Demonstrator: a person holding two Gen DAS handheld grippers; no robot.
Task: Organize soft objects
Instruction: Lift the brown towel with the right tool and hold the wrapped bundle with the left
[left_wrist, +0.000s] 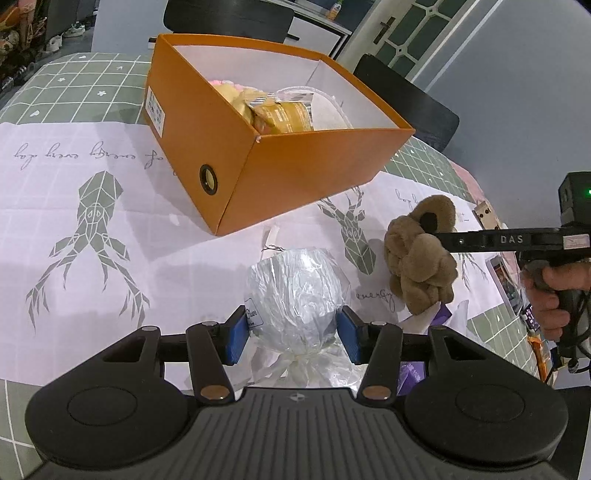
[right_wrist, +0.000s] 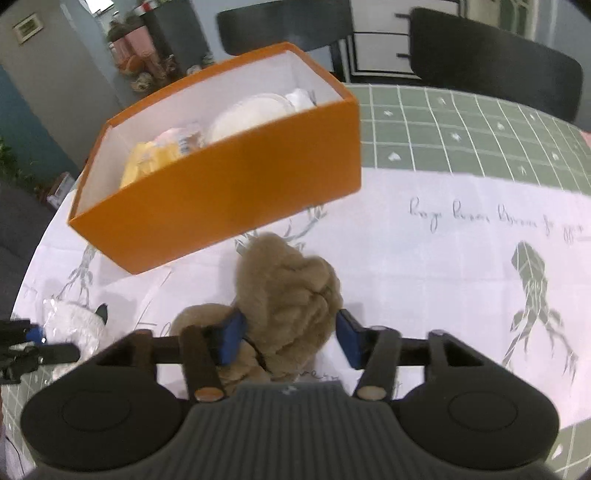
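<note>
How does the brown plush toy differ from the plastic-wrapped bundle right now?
The brown plush toy is bare fuzzy fabric; the plastic-wrapped bundle is crinkled clear film tied at its neck. The toy sits between the right gripper fingers, the bundle between the left gripper fingers. Both remain outside the orange box.

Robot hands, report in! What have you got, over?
Left gripper around the plastic-wrapped bundle. Right gripper around the brown plush. Orange box ahead, partly filled. Path looks clear.

Bag (left_wrist: 295, 295) left of plush (left_wrist: 419, 266), before box (left_wrist: 280, 173)
</note>
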